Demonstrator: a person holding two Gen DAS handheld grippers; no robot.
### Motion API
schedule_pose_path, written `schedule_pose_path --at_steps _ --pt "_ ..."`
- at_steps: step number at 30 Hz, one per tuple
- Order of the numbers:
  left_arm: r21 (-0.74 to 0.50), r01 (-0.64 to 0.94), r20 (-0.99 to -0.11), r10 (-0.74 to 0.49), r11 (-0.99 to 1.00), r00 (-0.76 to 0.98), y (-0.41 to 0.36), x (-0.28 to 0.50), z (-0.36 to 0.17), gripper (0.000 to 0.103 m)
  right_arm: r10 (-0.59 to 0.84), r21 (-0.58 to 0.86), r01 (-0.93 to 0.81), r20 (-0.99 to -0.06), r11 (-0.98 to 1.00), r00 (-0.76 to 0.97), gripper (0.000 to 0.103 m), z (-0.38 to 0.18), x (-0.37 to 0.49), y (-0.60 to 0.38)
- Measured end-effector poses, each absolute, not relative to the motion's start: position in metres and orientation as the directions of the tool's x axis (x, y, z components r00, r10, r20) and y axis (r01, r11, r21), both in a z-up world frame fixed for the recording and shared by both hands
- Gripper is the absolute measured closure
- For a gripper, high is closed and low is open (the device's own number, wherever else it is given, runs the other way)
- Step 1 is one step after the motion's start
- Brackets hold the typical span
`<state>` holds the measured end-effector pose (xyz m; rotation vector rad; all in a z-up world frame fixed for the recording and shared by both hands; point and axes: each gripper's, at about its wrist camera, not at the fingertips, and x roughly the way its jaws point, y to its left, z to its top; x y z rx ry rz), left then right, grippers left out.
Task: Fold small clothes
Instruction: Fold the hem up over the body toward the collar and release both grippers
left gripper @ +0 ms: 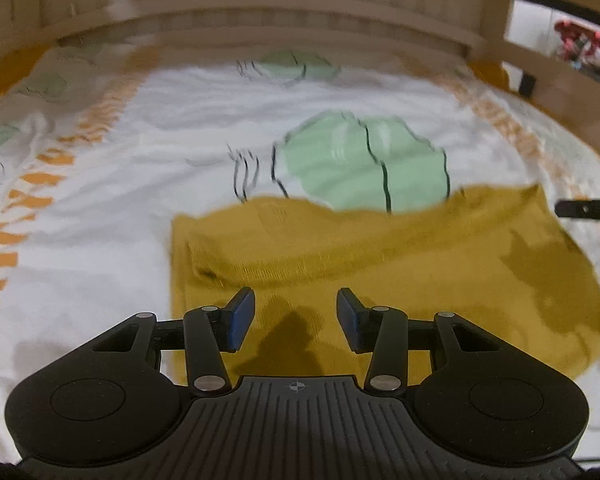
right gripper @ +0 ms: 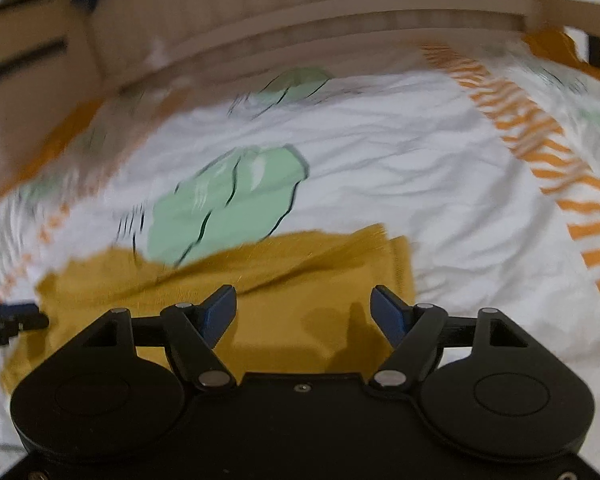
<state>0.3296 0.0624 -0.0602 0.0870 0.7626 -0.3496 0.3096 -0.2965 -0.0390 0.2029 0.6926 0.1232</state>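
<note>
White patterned bedsheet carries mustard garment, lying flat. Left gripper hovers above it, fingers apart, empty. Right gripper likewise, spread wider.

The mustard garment is a soft, matt knit cloth with a fine ribbed weave. Under it the bed sheet is thin, creased cotton-like cloth — white, printed, no sheen. The left gripper is matt black plastic with dull metal pivot pins and blue rubbery pads; the bed rail looks like pale, smooth wood.
</note>
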Motion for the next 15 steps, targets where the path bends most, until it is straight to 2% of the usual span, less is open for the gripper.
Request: schedule_pose_path --at_steps 8,15 --pt "-0.053 0.309 -0.725 -0.250 0.949 0.642 0.065 0.360 -0.075 0.059 0.117 0.065 -0.102 -0.721 0.993 0.683 0.025 -0.058 0.338 -0.266" --pt "-0.088 0.230 -0.743 -0.218 0.969 0.633 0.072 0.404 -0.075 0.059 0.077 0.062 -0.046 -0.760 0.997 0.645 0.017 -0.064 0.369 -0.271"
